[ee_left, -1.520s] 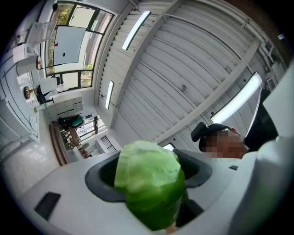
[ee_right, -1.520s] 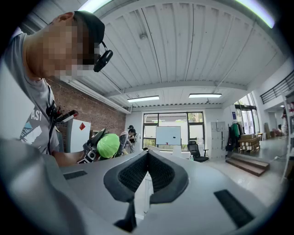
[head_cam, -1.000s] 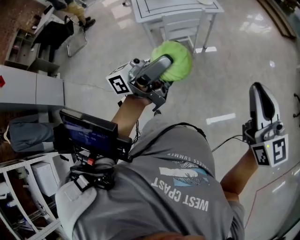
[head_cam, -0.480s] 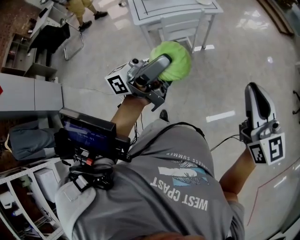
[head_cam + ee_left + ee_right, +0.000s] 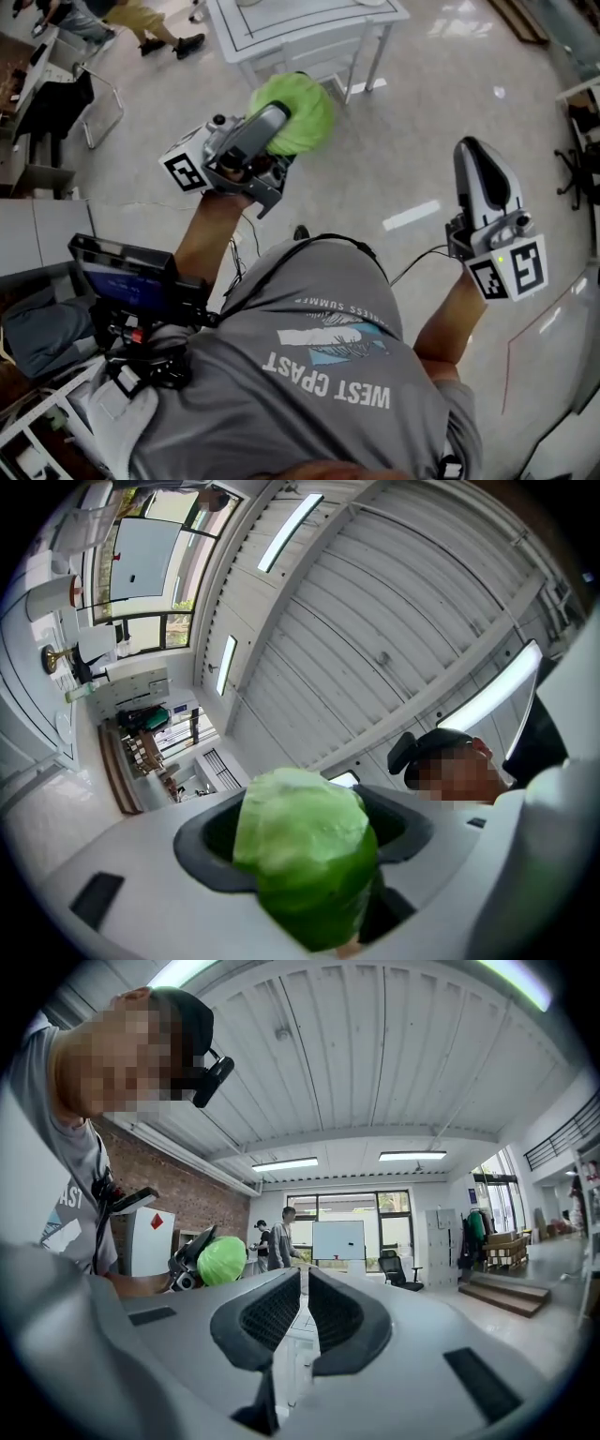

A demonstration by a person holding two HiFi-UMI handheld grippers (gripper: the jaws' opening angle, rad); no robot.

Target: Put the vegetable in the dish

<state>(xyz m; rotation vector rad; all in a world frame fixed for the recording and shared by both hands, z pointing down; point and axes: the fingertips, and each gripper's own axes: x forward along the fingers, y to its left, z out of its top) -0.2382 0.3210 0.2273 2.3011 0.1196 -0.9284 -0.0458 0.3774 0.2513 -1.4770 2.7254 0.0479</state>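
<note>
A round green cabbage (image 5: 298,111) is held up in the air, my left gripper (image 5: 281,127) shut on it. In the left gripper view the cabbage (image 5: 305,855) fills the space between the two dark jaws, which point up at the ceiling. My right gripper (image 5: 476,173) is raised at the right, its jaws together with nothing between them. In the right gripper view the cabbage (image 5: 222,1260) shows at the left beyond the shut jaws of the right gripper (image 5: 302,1312). No dish is plainly in view.
A white table (image 5: 281,23) with a white chair (image 5: 328,58) under it stands ahead on the glossy floor. People's legs (image 5: 141,23) show at the top left, grey cabinets (image 5: 37,234) at the left. A black screen unit (image 5: 131,277) hangs on the person's chest.
Both grippers have shifted left and up in the head view, the cabbage still gripped. The white table and the people at the top left now sit further left.
</note>
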